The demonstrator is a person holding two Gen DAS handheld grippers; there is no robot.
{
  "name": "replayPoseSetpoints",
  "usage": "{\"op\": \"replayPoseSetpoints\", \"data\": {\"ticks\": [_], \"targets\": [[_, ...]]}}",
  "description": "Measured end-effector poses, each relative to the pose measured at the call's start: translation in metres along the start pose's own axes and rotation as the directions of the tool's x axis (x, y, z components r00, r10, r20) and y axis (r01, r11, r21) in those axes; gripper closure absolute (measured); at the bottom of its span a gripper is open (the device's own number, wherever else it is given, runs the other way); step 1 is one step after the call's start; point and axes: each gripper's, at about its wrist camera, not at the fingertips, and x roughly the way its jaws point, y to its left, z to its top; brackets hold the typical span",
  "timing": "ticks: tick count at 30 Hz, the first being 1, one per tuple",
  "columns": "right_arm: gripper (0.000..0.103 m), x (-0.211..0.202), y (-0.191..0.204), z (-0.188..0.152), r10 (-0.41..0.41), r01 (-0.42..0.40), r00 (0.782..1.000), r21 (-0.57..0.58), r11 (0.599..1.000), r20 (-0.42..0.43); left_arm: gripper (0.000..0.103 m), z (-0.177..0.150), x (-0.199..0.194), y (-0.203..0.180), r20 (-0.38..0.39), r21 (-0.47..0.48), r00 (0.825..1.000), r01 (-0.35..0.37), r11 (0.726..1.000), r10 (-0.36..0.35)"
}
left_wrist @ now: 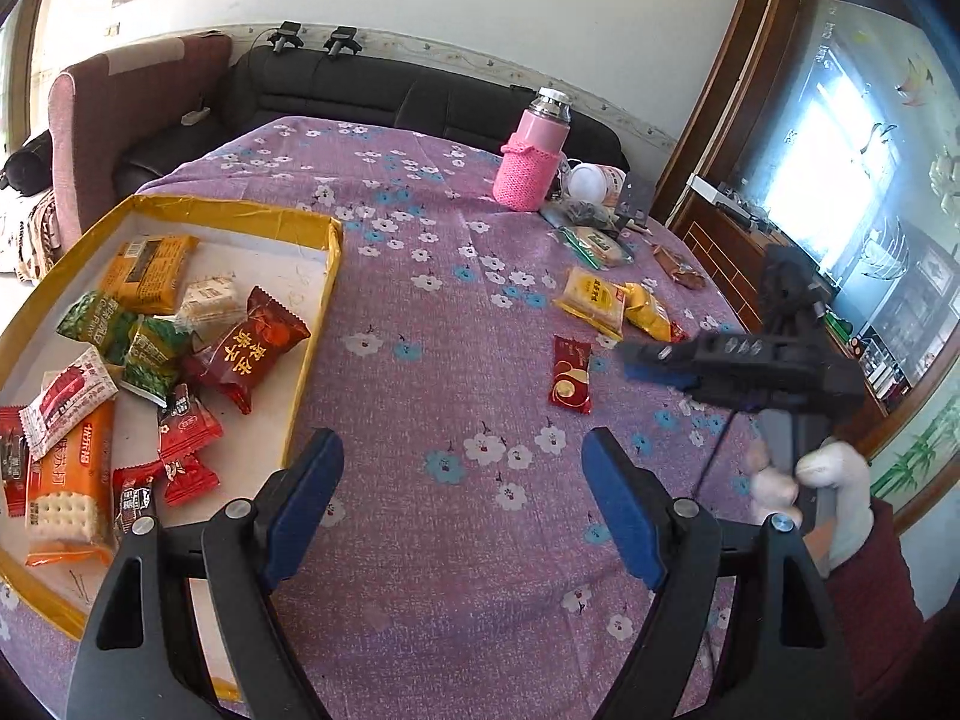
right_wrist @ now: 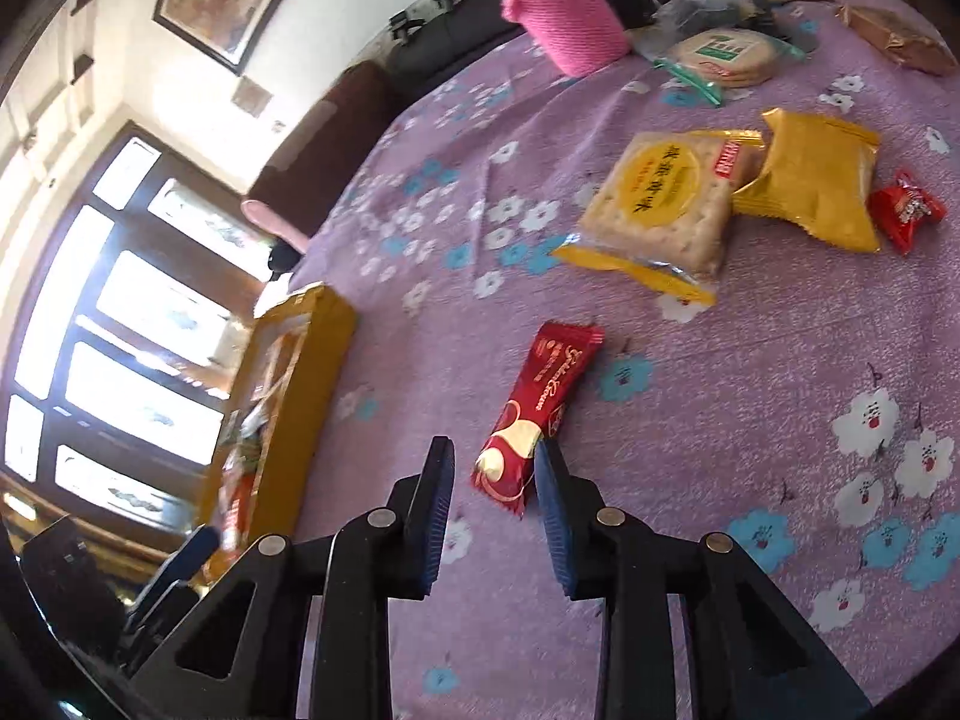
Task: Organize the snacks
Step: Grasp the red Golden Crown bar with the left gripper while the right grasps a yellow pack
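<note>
A yellow-rimmed box [left_wrist: 327, 276] at the left holds several snack packets, among them a dark red one [left_wrist: 255, 342]. My left gripper [left_wrist: 462, 450] is open and empty above the purple cloth, right of the box. My right gripper [right_wrist: 495, 456] is open, its jaws on either side of the near end of a long red wafer packet [right_wrist: 540, 408]; it also shows in the left wrist view [left_wrist: 636, 354] beside that packet [left_wrist: 571, 373]. Two yellow cracker packets [right_wrist: 660, 204] [right_wrist: 816, 180] and a small red candy [right_wrist: 906, 210] lie beyond.
A pink flask in a knitted sleeve [left_wrist: 531, 150] stands at the table's far side. Beside it lie a green-labelled biscuit bag [right_wrist: 726, 57], a brown packet [right_wrist: 894, 39] and some clutter. A sofa [left_wrist: 360, 90] runs behind the table.
</note>
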Motion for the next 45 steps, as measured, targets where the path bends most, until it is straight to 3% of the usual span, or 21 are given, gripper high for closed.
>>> {"op": "replayPoseSetpoints", "data": {"ticks": [1,3,5,8,13,17,18,19,21,26,31,33,35,36,39,40,45], "targets": [[0.063,-0.015,-0.008,0.006,-0.055,0.053,0.996,0.023,0.998,0.069,0.021,0.000,0.001,0.000,-0.003,-0.001,1.000,0.003,1.000,-0.003],[0.044,-0.045,-0.032,0.020,-0.205,0.185,0.956,0.113,0.976,0.208,0.021,0.001,0.003,0.000,-0.009,-0.003,1.000,0.011,1.000,-0.011],[0.043,-0.056,-0.050,0.033,-0.264,0.231,0.933,0.158,0.960,0.244,0.021,0.000,0.006,-0.001,-0.019,-0.004,1.000,0.021,1.000,-0.021],[0.042,-0.052,-0.061,0.050,-0.352,0.313,0.903,0.182,0.932,0.245,0.021,0.000,0.013,-0.005,-0.036,0.006,0.999,0.021,1.000,-0.021],[0.038,-0.011,-0.063,0.077,-0.437,0.403,0.883,0.202,0.893,0.170,0.021,0.001,0.022,-0.012,-0.062,0.027,0.998,0.014,1.000,-0.012],[0.037,0.016,-0.068,0.091,-0.505,0.476,0.854,0.206,0.855,0.127,0.021,0.003,0.028,-0.020,-0.076,0.055,0.997,0.003,0.998,0.001],[0.037,0.019,-0.069,0.092,-0.506,0.477,0.853,0.202,0.855,0.126,0.021,0.005,0.030,-0.022,-0.082,0.060,0.997,0.004,0.998,0.001],[0.044,0.019,-0.068,0.091,-0.509,0.480,0.850,0.197,0.855,0.138,0.021,0.007,0.034,-0.026,-0.091,0.067,0.996,0.005,0.998,0.001],[0.056,0.017,-0.071,0.087,-0.492,0.463,0.861,0.204,0.863,0.130,0.021,0.012,0.043,-0.033,-0.114,0.083,0.994,0.007,0.997,0.003],[0.057,-0.011,-0.058,0.059,-0.448,0.417,0.872,0.177,0.891,0.197,0.021,0.024,0.085,-0.059,-0.187,0.144,0.982,0.042,0.989,-0.015],[0.057,-0.045,-0.040,0.022,-0.325,0.293,0.902,0.151,0.944,0.285,0.022,0.029,0.135,-0.085,-0.238,0.236,0.971,0.039,0.971,0.019],[0.057,-0.050,-0.035,0.014,-0.291,0.265,0.904,0.123,0.956,0.313,0.029,0.029,0.152,-0.092,-0.251,0.275,0.967,0.020,0.961,0.051],[0.057,-0.050,-0.032,0.011,-0.284,0.262,0.902,0.111,0.959,0.326,0.042,0.028,0.165,-0.098,-0.270,0.302,0.961,0.029,0.953,0.057],[0.057,-0.048,-0.034,0.011,-0.271,0.247,0.908,0.114,0.962,0.320,0.043,0.028,0.168,-0.102,-0.248,0.330,0.966,0.017,0.944,0.069],[0.057,-0.044,-0.039,0.010,-0.239,0.209,0.924,0.129,0.969,0.297,0.064,0.027,0.174,-0.109,-0.222,0.375,0.973,0.024,0.927,0.064],[0.057,-0.043,-0.039,0.010,-0.238,0.208,0.926,0.129,0.969,0.293,0.078,0.029,0.175,-0.108,-0.224,0.359,0.973,0.037,0.932,0.048],[0.057,-0.040,-0.038,0.007,-0.229,0.203,0.929,0.119,0.972,0.290,0.080,0.030,0.168,-0.106,-0.211,0.336,0.976,0.028,0.942,0.047]]}}
